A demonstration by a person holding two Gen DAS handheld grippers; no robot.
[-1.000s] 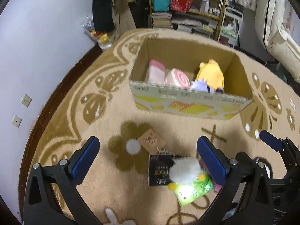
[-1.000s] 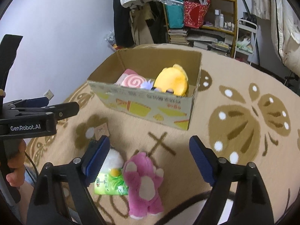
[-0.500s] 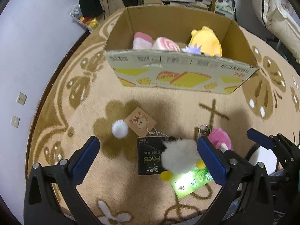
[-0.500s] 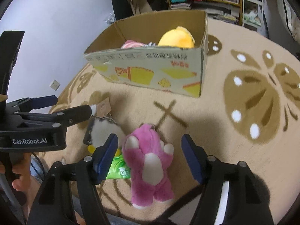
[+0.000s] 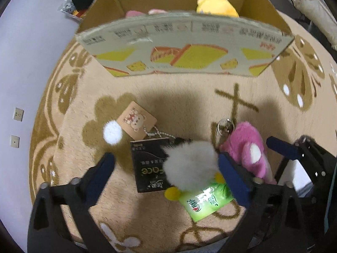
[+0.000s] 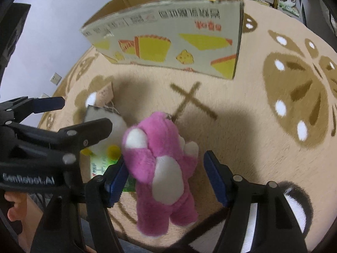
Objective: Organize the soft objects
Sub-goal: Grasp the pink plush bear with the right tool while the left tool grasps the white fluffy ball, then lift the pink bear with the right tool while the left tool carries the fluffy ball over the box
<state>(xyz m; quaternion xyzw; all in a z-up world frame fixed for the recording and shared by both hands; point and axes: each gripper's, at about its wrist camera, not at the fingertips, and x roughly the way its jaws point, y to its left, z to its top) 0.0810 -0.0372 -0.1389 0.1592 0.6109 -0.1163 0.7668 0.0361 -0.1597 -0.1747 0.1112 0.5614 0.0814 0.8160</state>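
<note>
Two plush toys lie on the beige patterned rug in front of me, close to its near edge: a fluffy white round toy with yellow feet and, just beside it, a pink plush bear with white patches. My left gripper stands around the white toy with its jaws closing but its blue pads not yet pressing; one pad is at the toy's side, the other well off it. My right gripper has its jaws apart on either side of the pink bear's body, with the left pad right against the fur and the right pad clear of it, so I judge nothing is held.

Both toys look light and squashy. I expect the fur to give before the pads bite, so I would take each across the thick middle, not by a limb or the bear's metal keyring. Under the white toy lie a black flat packet and a green glossy packet, which could slide or lift with it.

The open cardboard box with yellow printed panels sits further in on the rug. A yellow plush toy and something pink show over its front wall.
</note>
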